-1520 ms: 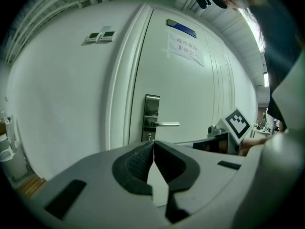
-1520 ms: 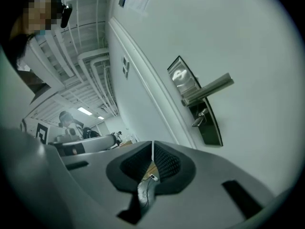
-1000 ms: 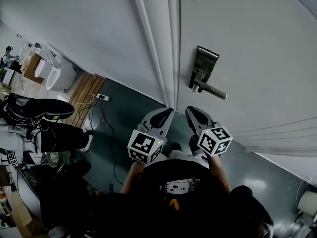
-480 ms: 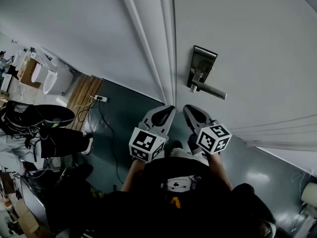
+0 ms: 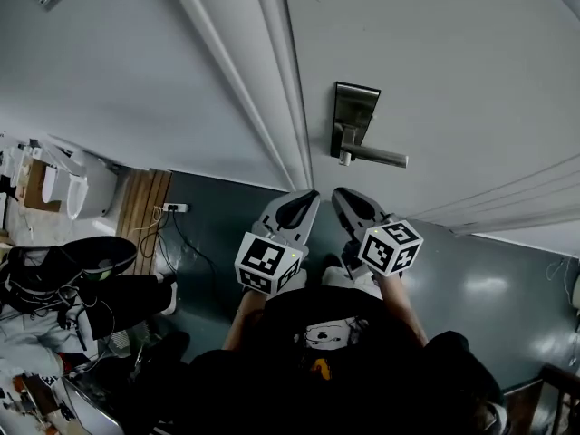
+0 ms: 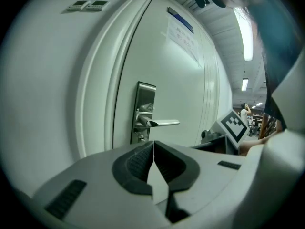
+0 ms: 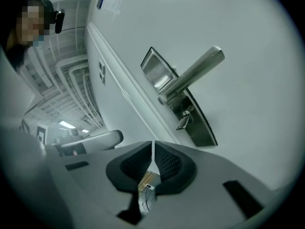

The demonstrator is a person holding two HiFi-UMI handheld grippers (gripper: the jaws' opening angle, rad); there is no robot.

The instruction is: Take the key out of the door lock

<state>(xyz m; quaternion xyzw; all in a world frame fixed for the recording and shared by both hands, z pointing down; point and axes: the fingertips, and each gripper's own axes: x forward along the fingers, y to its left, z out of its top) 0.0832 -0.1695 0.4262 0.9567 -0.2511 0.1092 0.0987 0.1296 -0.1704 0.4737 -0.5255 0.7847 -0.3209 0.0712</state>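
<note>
A person (image 5: 326, 352), seen from overhead, faces one white door (image 5: 435, 62) with two hand-held grippers raised side by side. Each gripper carries one cube: the left marker cube (image 5: 267, 264) and the right marker cube (image 5: 390, 247).

At far left, one slatted wooden panel (image 5: 143, 208) lies at the foot of the wall (image 5: 109, 80). One white power strip (image 5: 175, 207) and its cables lie just beside it.

Next comes the ribbed door frame (image 5: 272, 80), then the left gripper (image 5: 306, 198), jaws pressed together with nothing between them. Beside it, the right gripper (image 5: 341, 196) likewise has its jaws pressed together and empty. Both tips stop short of the door.

Above them sits one brushed-metal lock plate (image 5: 353, 116) with one lever handle (image 5: 373, 158) pointing right. The single key (image 7: 183, 120) sits in the lock just below the lever, its bow sticking out from the plate. Neither gripper touches it.

The left gripper view shows two small switch plates (image 6: 88, 5) on the wall left of the frame. It also shows one paper notice (image 6: 183, 32) high on the door.

The floor (image 5: 227, 234) is dark, grey-green and glossy, catching light at right. Wall and door are plain white. Past the door's edge, the left gripper view shows a long room with two ceiling strip lights (image 6: 244, 32). A second person (image 6: 245, 111) stands far off there.
</note>
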